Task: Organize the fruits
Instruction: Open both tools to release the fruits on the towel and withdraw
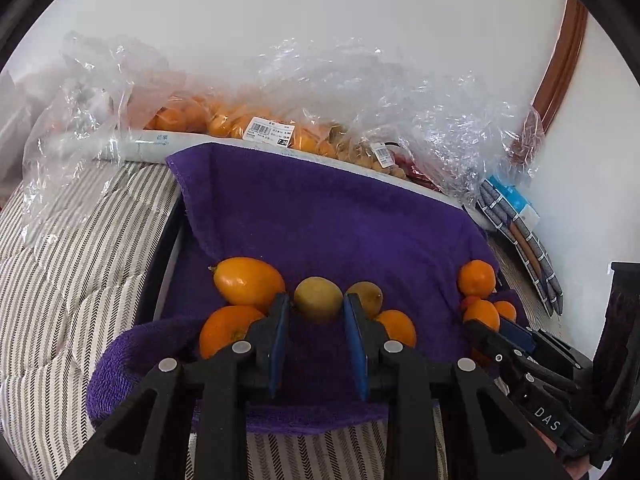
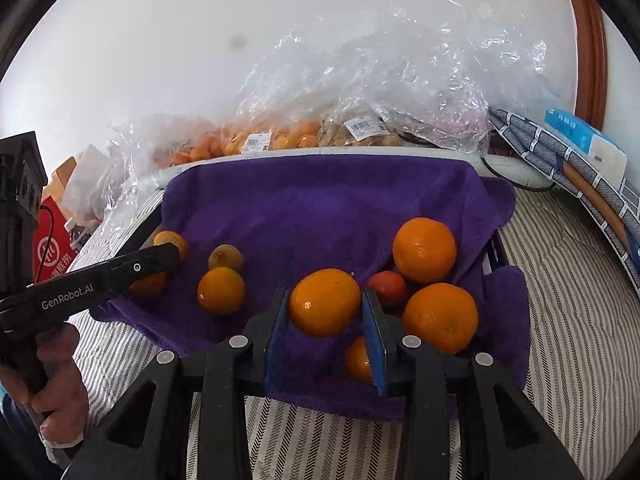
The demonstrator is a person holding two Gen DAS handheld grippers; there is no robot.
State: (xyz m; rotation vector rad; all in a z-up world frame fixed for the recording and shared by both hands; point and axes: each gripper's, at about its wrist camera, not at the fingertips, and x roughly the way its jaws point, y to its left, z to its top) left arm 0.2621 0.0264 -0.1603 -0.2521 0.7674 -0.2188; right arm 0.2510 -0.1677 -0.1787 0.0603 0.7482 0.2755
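Note:
A purple towel (image 1: 320,220) lines a tray and holds several fruits. My left gripper (image 1: 316,304) has its jaws on either side of a yellow-green round fruit (image 1: 318,298), touching it. An oval orange fruit (image 1: 248,282) and an orange (image 1: 226,330) lie to its left, another yellow-green fruit (image 1: 366,296) to its right. My right gripper (image 2: 324,300) has its jaws against an orange (image 2: 324,302). Two larger oranges (image 2: 424,250) (image 2: 440,318) and a small red fruit (image 2: 388,288) lie to the right of it. The left gripper also shows in the right wrist view (image 2: 160,258).
Clear plastic bags (image 1: 280,120) with more oranges and brown fruits stand behind the towel against a white wall. The striped bedding (image 1: 80,260) surrounds the tray. Folded grey cloth and a blue box (image 2: 580,152) lie at the far right. A red package (image 2: 52,248) is at the left.

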